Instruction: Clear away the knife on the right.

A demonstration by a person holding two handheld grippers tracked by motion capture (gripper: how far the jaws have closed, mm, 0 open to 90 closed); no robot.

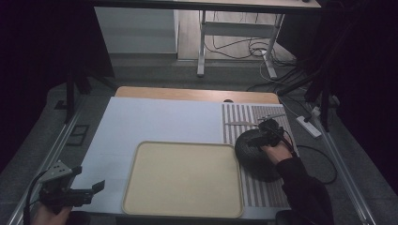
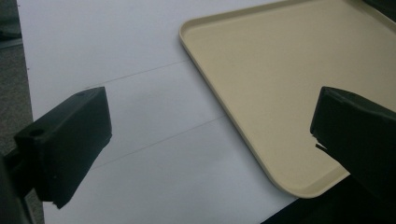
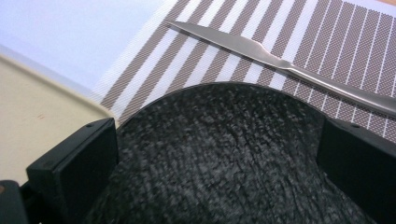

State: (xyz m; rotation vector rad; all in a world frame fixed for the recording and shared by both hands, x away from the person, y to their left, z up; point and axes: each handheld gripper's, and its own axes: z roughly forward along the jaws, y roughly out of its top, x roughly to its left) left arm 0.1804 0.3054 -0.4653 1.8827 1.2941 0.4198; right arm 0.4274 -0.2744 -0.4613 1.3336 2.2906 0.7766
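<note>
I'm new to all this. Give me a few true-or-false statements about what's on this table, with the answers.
1. The beige rectangular tray holds a knife. False: it is empty.
2. The silver metal knife lies on the brown-and-white striped placemat. True.
3. The right gripper is at the round black textured plate. True.
4. The left gripper grips the tray. False: its jaws stand apart, holding nothing.
5. The black plate sits on the tray. False: it sits on the placemat.
</note>
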